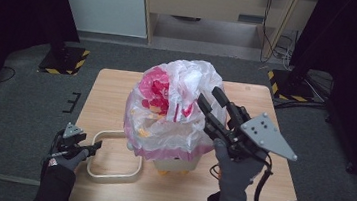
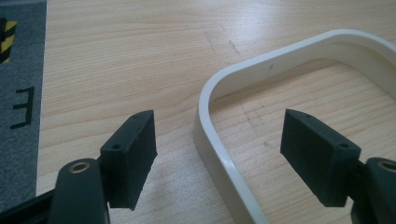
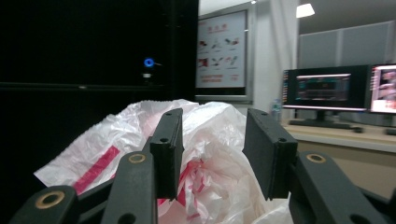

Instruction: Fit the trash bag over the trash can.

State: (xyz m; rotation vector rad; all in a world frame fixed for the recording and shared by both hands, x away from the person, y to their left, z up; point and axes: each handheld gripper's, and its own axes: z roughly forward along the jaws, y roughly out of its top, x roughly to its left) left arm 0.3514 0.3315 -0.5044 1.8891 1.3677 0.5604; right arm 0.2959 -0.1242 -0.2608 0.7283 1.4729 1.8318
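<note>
A thin white and pink plastic bag (image 1: 173, 105) is draped loosely over a small cream bin (image 1: 172, 166) in the middle of the wooden table (image 1: 266, 200). My right gripper (image 1: 208, 93) is at the bag's right side, tilted up, jaws open. In the right gripper view the bag (image 3: 93, 158) bulges just beyond and between the jaws of that gripper (image 3: 212, 135), and neither pad presses on it. A cream rounded ring (image 1: 110, 132) lies flat at the front left. My left gripper (image 1: 95, 146) is open astride the ring's rim (image 2: 280, 58), one jaw outside and one inside (image 2: 219, 126).
The table's left edge and grey carpet (image 2: 18, 140) lie close beside the left gripper. Black stand bases with yellow stripes (image 1: 62, 60) sit on the floor beyond the table's far corners. A light wooden cabinet (image 1: 217, 4) stands at the back.
</note>
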